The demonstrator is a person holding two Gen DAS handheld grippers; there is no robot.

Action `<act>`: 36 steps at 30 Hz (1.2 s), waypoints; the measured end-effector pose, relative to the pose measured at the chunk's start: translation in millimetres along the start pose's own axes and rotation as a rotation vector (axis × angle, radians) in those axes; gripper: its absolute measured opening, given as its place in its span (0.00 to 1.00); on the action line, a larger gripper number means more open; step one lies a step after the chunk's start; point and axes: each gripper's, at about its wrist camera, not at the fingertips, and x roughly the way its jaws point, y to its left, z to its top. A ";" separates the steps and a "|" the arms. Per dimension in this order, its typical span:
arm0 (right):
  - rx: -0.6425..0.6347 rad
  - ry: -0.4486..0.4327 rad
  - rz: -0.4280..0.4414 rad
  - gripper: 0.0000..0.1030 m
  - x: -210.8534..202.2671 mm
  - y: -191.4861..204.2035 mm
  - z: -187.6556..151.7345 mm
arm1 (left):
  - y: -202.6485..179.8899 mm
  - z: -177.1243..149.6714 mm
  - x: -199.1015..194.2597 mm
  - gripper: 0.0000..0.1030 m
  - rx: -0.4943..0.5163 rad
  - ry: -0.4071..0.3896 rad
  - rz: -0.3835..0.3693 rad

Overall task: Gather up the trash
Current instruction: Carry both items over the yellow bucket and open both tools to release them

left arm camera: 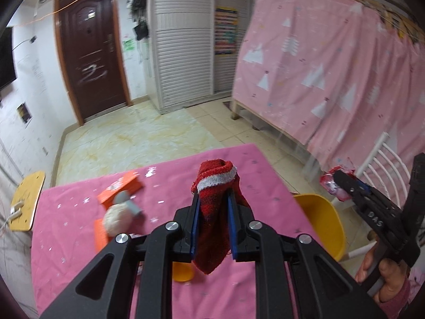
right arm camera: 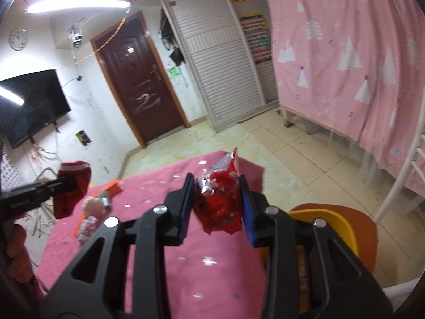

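Observation:
My left gripper point(left arm camera: 212, 199) is shut on a red sock with a white band point(left arm camera: 215, 207) and holds it above the pink-clothed table point(left arm camera: 79, 239); it also shows in the right wrist view point(right arm camera: 71, 188). My right gripper point(right arm camera: 216, 183) is shut on a crumpled red foil wrapper point(right arm camera: 220, 204), held above the table's right side near a yellow bin point(right arm camera: 326, 223). The wrapper also shows in the left wrist view point(left arm camera: 332, 186), above the yellow bin point(left arm camera: 321, 220).
On the table lie an orange box point(left arm camera: 119, 188), a beige fuzzy ball with a grey piece point(left arm camera: 119, 218) and a small yellow object point(left arm camera: 183, 271). A white chair point(left arm camera: 382, 175) and pink curtained bed point(left arm camera: 332, 66) stand right; a wooden stool point(left arm camera: 26, 202) left.

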 end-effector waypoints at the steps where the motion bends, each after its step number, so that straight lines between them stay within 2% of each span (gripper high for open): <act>1: 0.005 0.000 -0.024 0.31 -1.0 -8.4 -1.3 | -9.2 1.1 1.1 0.10 0.013 0.002 -0.016; 9: 0.019 0.016 -0.141 0.31 -2.2 -50.0 -8.6 | -66.4 5.8 14.6 0.10 0.067 0.029 -0.139; 12: 0.058 0.031 -0.116 0.32 -2.3 -65.1 -11.3 | -85.3 8.3 22.9 0.10 0.081 0.045 -0.156; 17: 0.097 0.036 -0.098 0.51 -2.4 -77.4 -11.2 | -113.0 11.7 31.9 0.10 0.113 0.064 -0.190; 26: 0.214 -0.064 -0.126 0.52 -33.1 -107.6 -6.0 | -157.7 12.6 53.0 0.10 0.115 0.118 -0.307; 27: 0.229 -0.076 -0.132 0.52 -37.2 -112.3 -6.0 | -161.1 11.8 54.3 0.12 0.106 0.118 -0.321; 29: 0.244 -0.086 -0.136 0.52 -41.1 -118.1 -4.4 | -166.8 10.3 56.9 0.23 0.094 0.123 -0.344; 31: 0.257 -0.098 -0.141 0.52 -45.5 -121.9 -4.2 | -170.8 9.3 58.7 0.41 0.086 0.126 -0.354; 33: 0.266 -0.105 -0.139 0.52 -48.0 -124.7 -3.6 | -171.6 9.2 58.3 0.47 0.084 0.123 -0.354; 36: 0.265 -0.104 -0.132 0.52 -47.1 -125.7 -3.3 | -173.9 6.0 54.4 0.48 0.099 0.116 -0.346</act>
